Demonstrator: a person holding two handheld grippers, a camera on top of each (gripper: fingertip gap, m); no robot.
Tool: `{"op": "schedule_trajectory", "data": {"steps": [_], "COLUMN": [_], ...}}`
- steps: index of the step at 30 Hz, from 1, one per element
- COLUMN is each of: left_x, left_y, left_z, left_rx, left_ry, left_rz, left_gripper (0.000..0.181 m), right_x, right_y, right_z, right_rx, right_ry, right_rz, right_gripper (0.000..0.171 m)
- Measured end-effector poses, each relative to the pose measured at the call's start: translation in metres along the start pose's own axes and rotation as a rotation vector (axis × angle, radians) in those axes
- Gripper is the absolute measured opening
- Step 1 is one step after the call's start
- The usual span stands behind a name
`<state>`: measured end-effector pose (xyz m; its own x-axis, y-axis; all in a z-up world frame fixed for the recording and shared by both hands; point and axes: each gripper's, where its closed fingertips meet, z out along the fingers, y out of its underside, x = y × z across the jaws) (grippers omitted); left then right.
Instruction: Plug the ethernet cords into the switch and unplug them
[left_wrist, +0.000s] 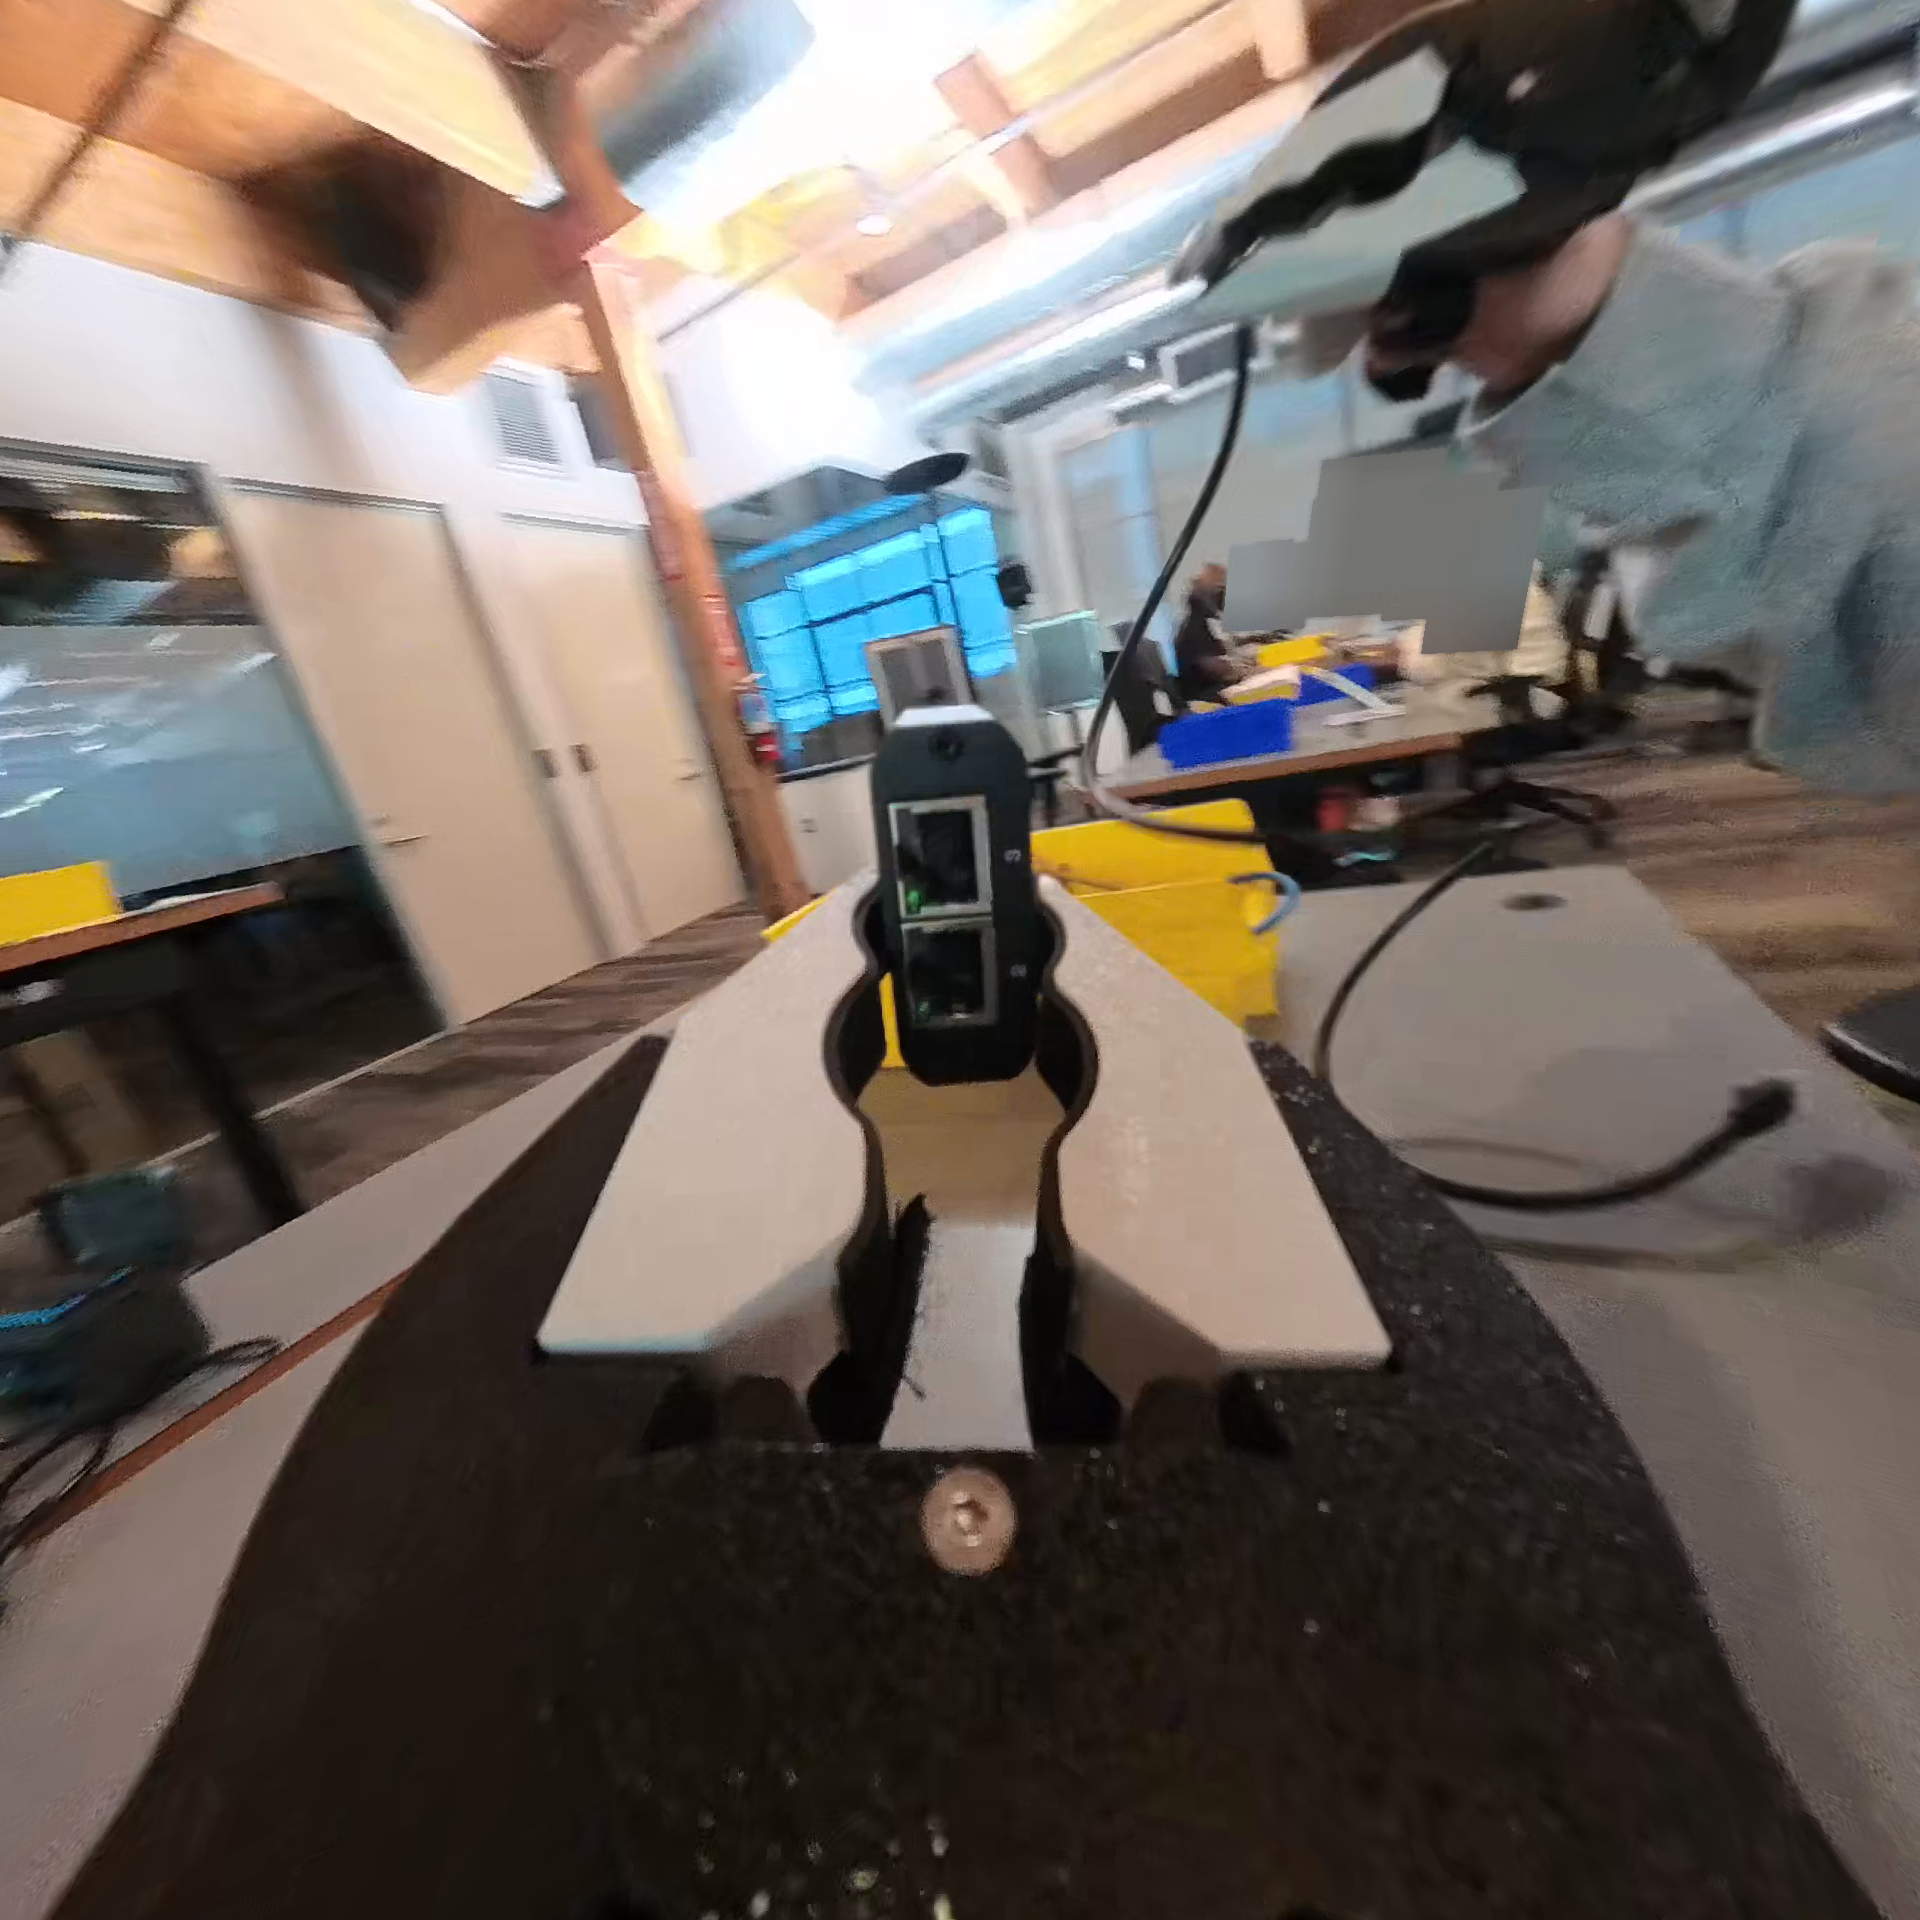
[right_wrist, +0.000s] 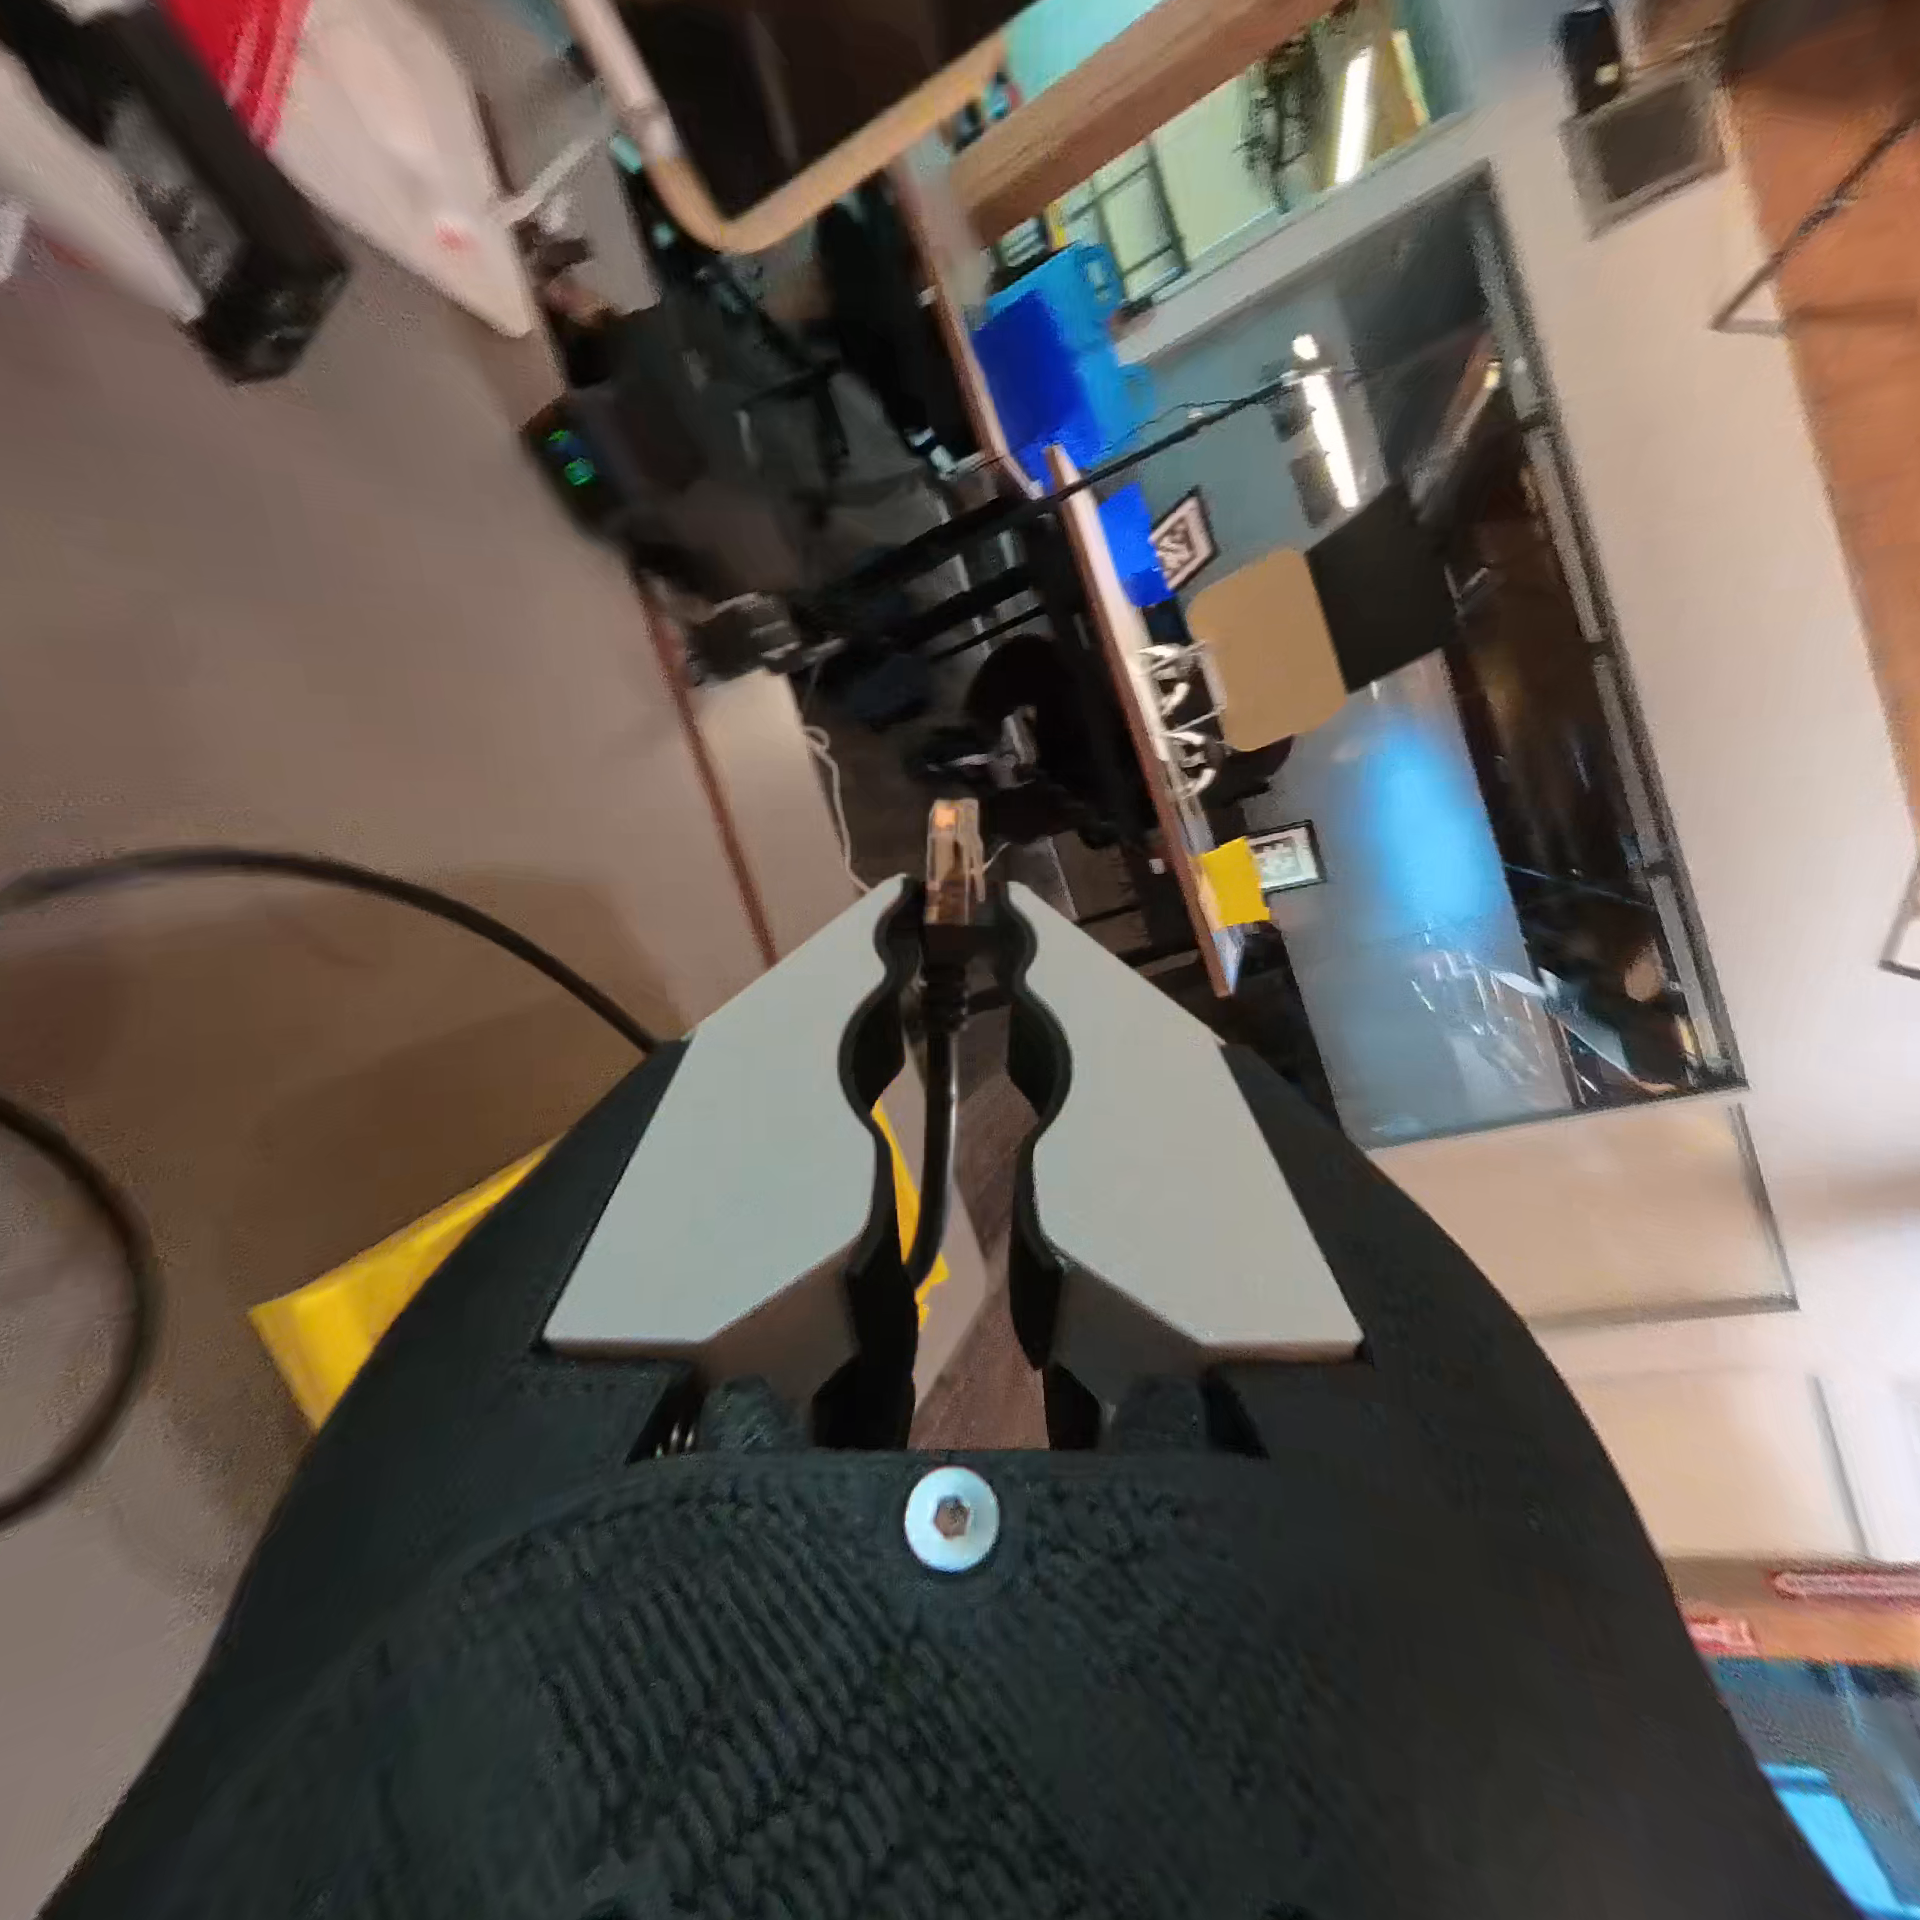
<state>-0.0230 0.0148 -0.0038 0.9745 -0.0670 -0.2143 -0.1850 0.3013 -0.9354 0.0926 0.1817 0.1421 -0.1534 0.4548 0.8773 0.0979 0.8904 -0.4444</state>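
Observation:
My left gripper (left_wrist: 956, 914) is shut on the black switch (left_wrist: 954, 904) and holds it upright above the table, its two empty ports facing the camera. My right gripper (right_wrist: 954, 894) is shut on a black ethernet cord (right_wrist: 935, 1101), with its clear plug (right_wrist: 954, 862) sticking out past the fingertips. In the left wrist view the right gripper (left_wrist: 1205, 260) shows blurred at the top right, well above the switch, with its cord (left_wrist: 1164, 582) hanging down from it. A second black cord (left_wrist: 1621, 1174) lies loose on the table to the right.
A yellow bin (left_wrist: 1174, 914) stands behind the switch on the grey table (left_wrist: 1558, 1039). A person's sleeve (left_wrist: 1745, 499) holds the right gripper. Blue bins (left_wrist: 1226, 732) and office chairs stand on and around far desks. A black cord loop (right_wrist: 312, 883) lies on the table. One gripper's finger ends stand about 25 cm off the other's.

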Motion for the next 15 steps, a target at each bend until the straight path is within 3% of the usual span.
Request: {"op": "schedule_trajectory", "data": {"steps": [3, 8, 12, 15], "left_x": [-0.019, -0.028, -0.03, -0.031], "left_y": [0.009, 0.021, 0.025, 0.031], "left_z": [-0.006, -0.01, -0.011, -0.011], "left_rx": [-0.019, -0.076, -0.088, -0.107], "left_ry": [-0.142, -0.213, -0.229, -0.233], "left_rz": [0.029, 0.128, 0.135, 0.139], "left_gripper": [0.022, 0.022, 0.021, 0.021], "right_x": [0.07, 0.169, 0.212, 0.213], "right_y": [-0.012, -0.026, -0.01, 0.018], "right_z": [-0.022, -0.053, -0.05, -0.034], "right_rx": [0.046, 0.056, 0.016, -0.024], "right_ry": [0.087, 0.22, 0.234, 0.215], "right_rz": [0.035, 0.001, 0.032, 0.079], "right_gripper": [0.012, 0.011, 0.011, 0.011]}}
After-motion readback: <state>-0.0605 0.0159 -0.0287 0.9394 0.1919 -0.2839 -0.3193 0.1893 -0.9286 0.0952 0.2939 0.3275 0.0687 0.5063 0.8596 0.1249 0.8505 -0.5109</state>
